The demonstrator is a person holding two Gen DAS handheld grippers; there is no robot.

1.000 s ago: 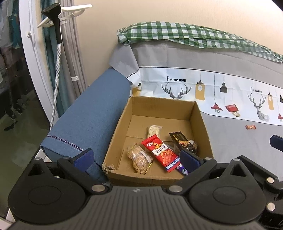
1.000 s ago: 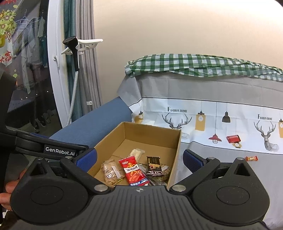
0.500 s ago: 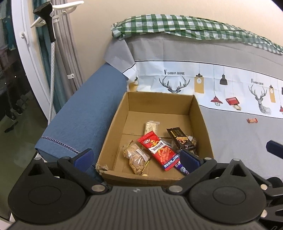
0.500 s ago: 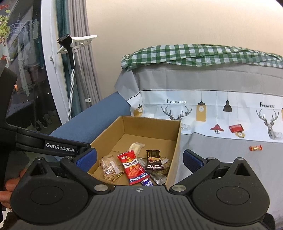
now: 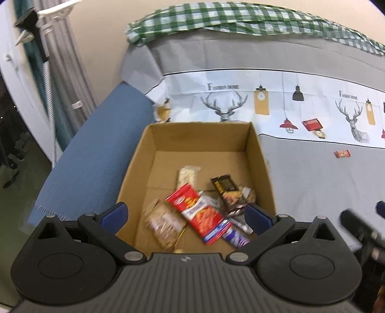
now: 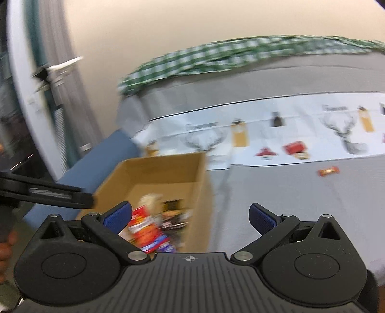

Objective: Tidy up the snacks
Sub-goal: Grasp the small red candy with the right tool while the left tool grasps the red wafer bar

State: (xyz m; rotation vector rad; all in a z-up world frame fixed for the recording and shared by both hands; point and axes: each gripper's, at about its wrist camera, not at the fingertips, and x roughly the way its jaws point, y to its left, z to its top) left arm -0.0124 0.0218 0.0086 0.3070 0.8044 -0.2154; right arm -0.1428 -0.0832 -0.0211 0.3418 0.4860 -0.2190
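Left gripper [image 5: 185,216]: jaws spread wide, nothing between the blue pads [image 5: 113,215]. It is positioned above the near edge of the cardboard box [image 5: 154,142], looking down into it.

Right gripper [image 6: 190,216]: jaws likewise spread wide and empty. Its left pad lies over the box's near right corner in this view; its right pad lies over the bare grey cover [image 6: 300,197]. This view is heavily motion-blurred.

Box contents, left wrist view:
- A red snack packet [image 5: 197,211] lies diagonally in the middle of the pile.
- A clear bag of brownish snacks [image 5: 161,224] lies just left of the red packet, touching it.
- A pale rectangular packet [image 5: 189,174] lies beyond the red packet, toward the box centre.
- A dark brown wrapped bar [image 5: 226,186] lies to the right, near the right wall.
- A purple-and-blue wrapper [image 5: 234,237] lies at the near right corner, partly under the red packet's end.

All of these sit in the near half of the box; the far half of the floor shows bare cardboard.

Outside the box: a small orange wrapped candy [image 5: 342,153] [image 6: 328,171] lies alone on the grey cover, well apart from the box to its right. A blue cushion [image 5: 96,154] borders the box's left side. The printed backrest cover [image 5: 276,101] carries deer and lamp motifs, with a green checked cloth [image 5: 240,22] draped along its top.
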